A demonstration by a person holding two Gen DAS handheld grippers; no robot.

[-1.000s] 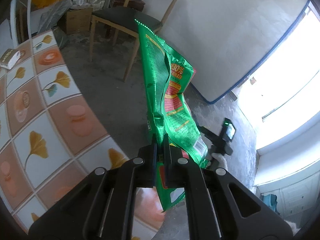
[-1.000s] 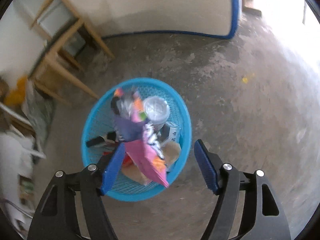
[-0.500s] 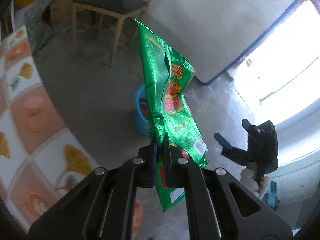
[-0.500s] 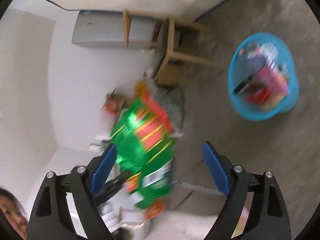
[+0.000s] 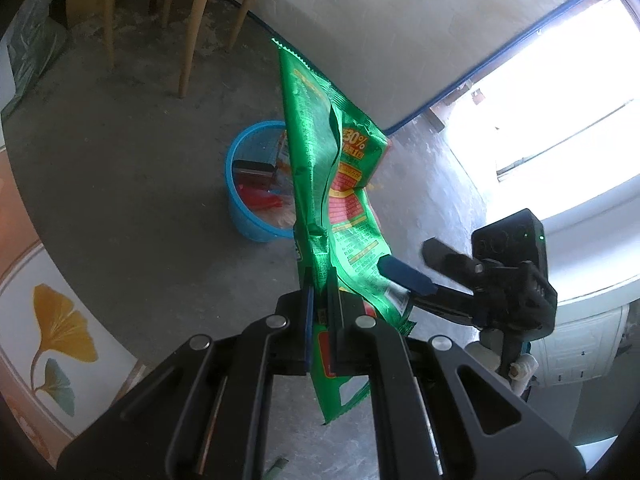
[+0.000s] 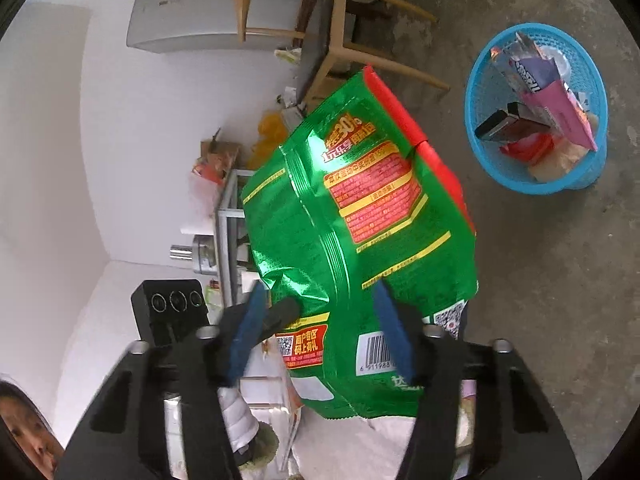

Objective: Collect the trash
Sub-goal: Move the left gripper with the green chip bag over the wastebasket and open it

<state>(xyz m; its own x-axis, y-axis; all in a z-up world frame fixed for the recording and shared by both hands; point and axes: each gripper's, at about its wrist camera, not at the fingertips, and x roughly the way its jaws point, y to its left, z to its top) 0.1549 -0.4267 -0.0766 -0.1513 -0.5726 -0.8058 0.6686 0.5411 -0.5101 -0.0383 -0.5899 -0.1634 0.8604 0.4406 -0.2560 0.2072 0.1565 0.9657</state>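
- Our left gripper [image 5: 320,300] pinches the green bag [image 5: 332,184] tight; the bag stands tall, mid frame.
- Our right gripper [image 6: 320,332] is closing around the bag's lower part.
- The blue basket [image 5: 240,216] sits behind it, left of centre.

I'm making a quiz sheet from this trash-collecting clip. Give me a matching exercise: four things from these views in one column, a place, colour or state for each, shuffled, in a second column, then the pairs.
Things:
1. green snack bag
2. blue basket
3. wooden chair
4. pink wrapper

Descriptions:
A. stands on the concrete floor, with other trash in it
B. pinched in the left claw
C. has pale legs and a dark seat
D. sticks out of the basket

Pairs: 1-B, 2-A, 3-C, 4-D
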